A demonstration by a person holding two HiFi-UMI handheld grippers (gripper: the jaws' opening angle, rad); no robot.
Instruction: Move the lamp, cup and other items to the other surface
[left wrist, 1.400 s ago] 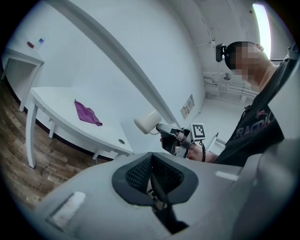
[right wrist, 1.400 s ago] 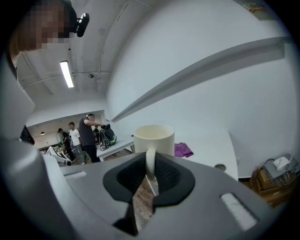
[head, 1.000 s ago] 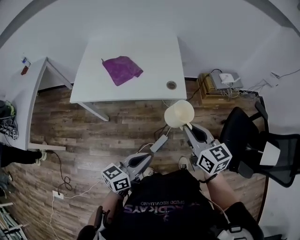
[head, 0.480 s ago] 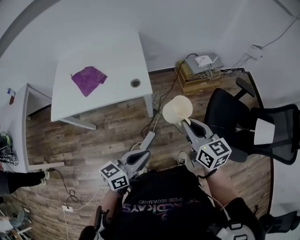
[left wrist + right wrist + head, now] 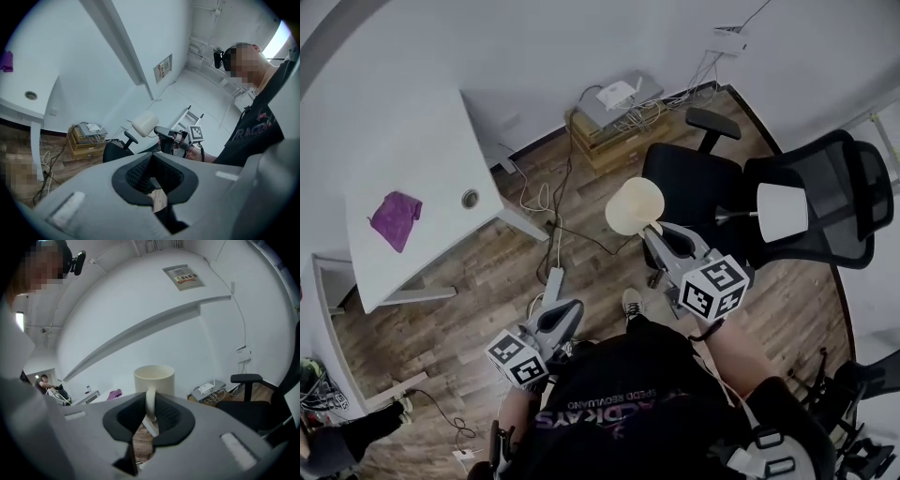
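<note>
A cream cup (image 5: 635, 206) hangs in the air above the wooden floor, held by its handle in my right gripper (image 5: 652, 232), which is shut on it. In the right gripper view the cup (image 5: 154, 378) stands upright just past the jaws of the right gripper (image 5: 150, 401), with the handle pinched between the pads. My left gripper (image 5: 567, 309) is lower and to the left, shut with nothing in it. The left gripper view looks past the shut left gripper (image 5: 151, 161) at the cup (image 5: 144, 124). A purple cloth (image 5: 395, 207) lies on the white table (image 5: 422, 141) at far left.
A black office chair (image 5: 698, 183) stands just beyond the cup, with a second, mesh-backed chair (image 5: 830, 183) to its right. A stack of boxes with a router and cables (image 5: 614, 98) sits by the wall. A power strip (image 5: 553, 281) and cords lie on the floor.
The view has swung to the right: the table and cloth slid to the far left and the chairs came in ahead. Both grippers moved along, the right one still holding the cup.
</note>
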